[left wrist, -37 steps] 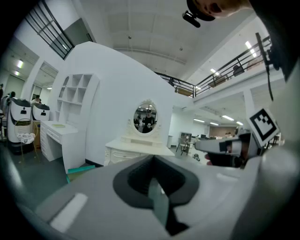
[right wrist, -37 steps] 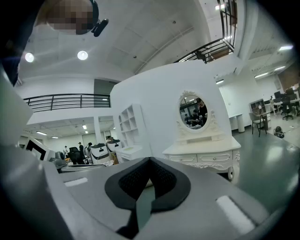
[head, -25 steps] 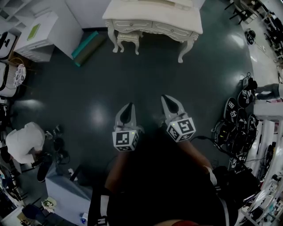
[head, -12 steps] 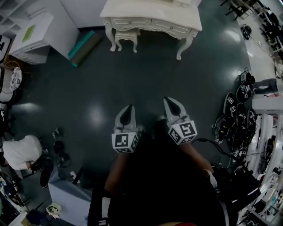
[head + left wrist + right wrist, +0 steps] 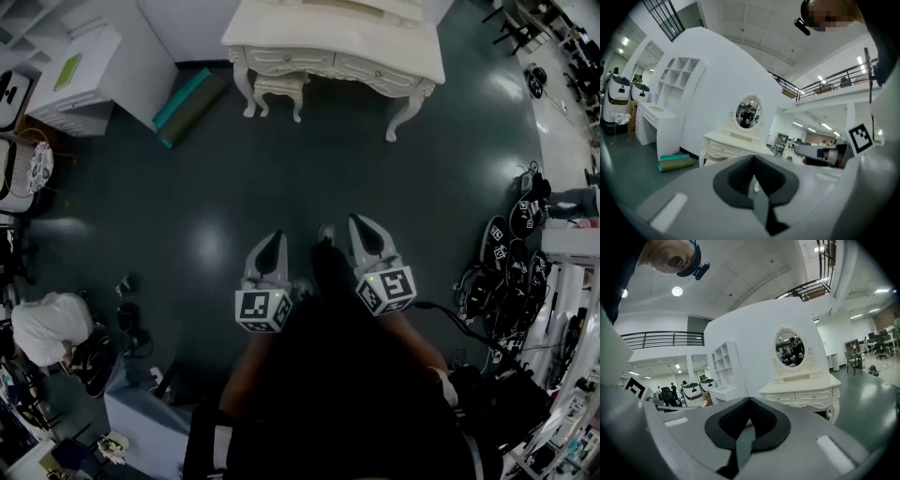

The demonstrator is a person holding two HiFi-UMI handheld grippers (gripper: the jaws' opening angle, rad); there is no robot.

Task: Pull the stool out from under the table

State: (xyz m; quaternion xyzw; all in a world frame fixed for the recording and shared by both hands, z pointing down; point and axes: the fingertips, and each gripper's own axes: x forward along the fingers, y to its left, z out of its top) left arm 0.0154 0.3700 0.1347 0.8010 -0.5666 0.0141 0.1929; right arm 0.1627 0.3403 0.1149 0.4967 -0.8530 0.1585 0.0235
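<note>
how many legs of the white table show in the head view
2: left front leg beside the stool, right front leg. Back legs may be hidden under the tabletop.

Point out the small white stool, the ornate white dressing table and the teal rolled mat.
small white stool (image 5: 279, 84), head view, on its seat.
ornate white dressing table (image 5: 328, 39), head view, on its bare top.
teal rolled mat (image 5: 183, 97), head view, midway along the roll.

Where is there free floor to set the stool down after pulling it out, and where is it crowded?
The dark floor in front of the white table and stool is bare, bordered left by the rolled mat. Crowded: cables and gear along the right edge; a crouching person at lower left.
</note>
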